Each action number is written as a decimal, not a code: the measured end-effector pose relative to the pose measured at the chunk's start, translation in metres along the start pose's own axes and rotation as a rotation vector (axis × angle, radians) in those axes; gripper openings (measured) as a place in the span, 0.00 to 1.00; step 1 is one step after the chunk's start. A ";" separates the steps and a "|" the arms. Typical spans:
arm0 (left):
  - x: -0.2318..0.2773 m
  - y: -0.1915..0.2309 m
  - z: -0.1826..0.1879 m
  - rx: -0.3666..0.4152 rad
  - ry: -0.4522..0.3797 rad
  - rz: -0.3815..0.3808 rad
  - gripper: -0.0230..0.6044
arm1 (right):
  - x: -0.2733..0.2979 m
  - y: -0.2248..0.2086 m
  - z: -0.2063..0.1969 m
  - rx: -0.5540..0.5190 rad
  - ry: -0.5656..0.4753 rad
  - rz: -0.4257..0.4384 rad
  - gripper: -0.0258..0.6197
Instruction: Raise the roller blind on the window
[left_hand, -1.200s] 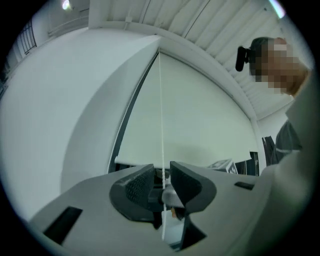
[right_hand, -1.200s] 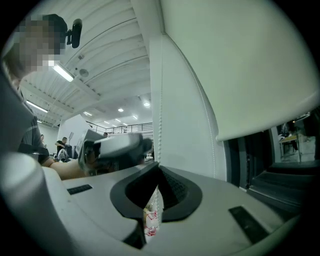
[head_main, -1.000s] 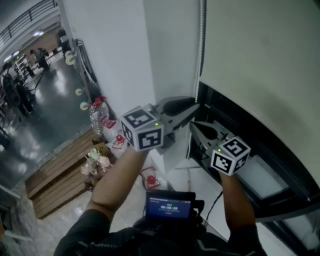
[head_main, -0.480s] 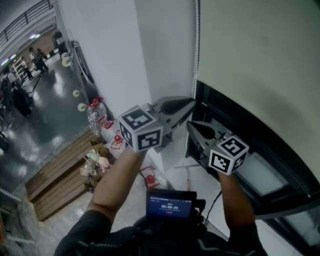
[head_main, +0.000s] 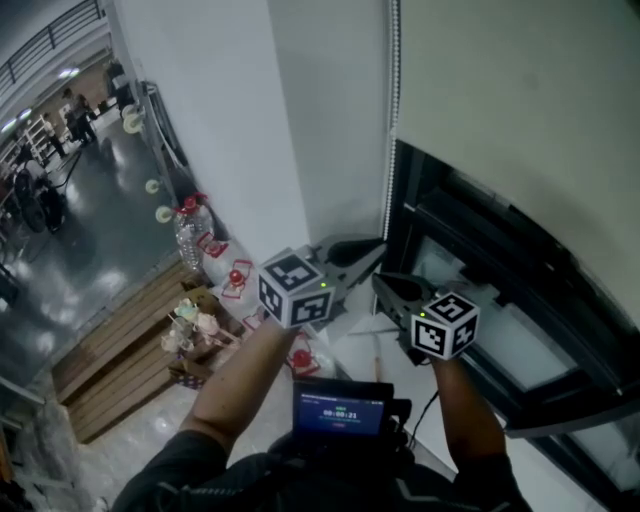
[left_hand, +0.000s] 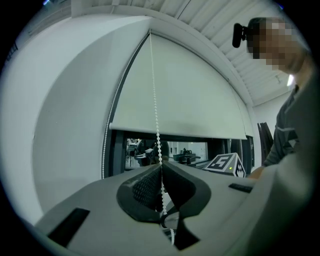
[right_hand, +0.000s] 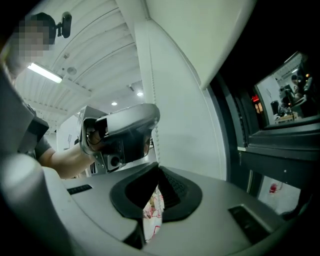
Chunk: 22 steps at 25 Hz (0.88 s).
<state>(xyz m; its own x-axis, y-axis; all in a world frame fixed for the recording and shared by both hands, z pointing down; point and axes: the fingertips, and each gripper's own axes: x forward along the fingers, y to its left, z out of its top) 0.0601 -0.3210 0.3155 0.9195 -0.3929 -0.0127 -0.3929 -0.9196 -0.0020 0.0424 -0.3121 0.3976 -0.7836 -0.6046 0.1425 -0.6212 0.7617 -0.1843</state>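
The white beaded chain of the cream fabric roller blind is strung vertically, straight ahead of the left claw, whose jaws have just been closing and are pinched on it. The right claw is clamped tight on what appears to be the same strand, just below. Only a low strip of the dark-framed window is uncovered; the chain's lower loop is hidden.

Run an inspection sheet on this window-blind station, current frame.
Surface: glossy grey floor.
Job's things: cream fabric roller blind partly down over black-framed window; white bead chain taut.
Clutter: clear plastic bottle, wooden boards by the white wall.
Grippers: left gripper has just closed on the chain; right gripper shut on it, below the left.
Cables: thin black cable beside the chest-mounted screen.
Surroundings: people far off, upper left.
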 end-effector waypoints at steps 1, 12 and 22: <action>-0.001 0.001 -0.003 -0.001 0.001 0.002 0.05 | 0.000 0.000 -0.003 -0.003 0.010 -0.001 0.04; -0.003 0.003 -0.007 -0.008 -0.012 0.004 0.05 | -0.055 0.001 0.096 -0.228 -0.099 -0.074 0.10; -0.007 -0.013 -0.007 -0.024 -0.032 -0.031 0.05 | -0.017 0.026 0.157 -0.248 -0.172 -0.028 0.07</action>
<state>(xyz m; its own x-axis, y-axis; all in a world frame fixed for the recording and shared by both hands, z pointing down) 0.0592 -0.3060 0.3222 0.9302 -0.3642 -0.0448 -0.3636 -0.9313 0.0208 0.0400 -0.3181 0.2373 -0.7675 -0.6405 -0.0261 -0.6407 0.7652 0.0634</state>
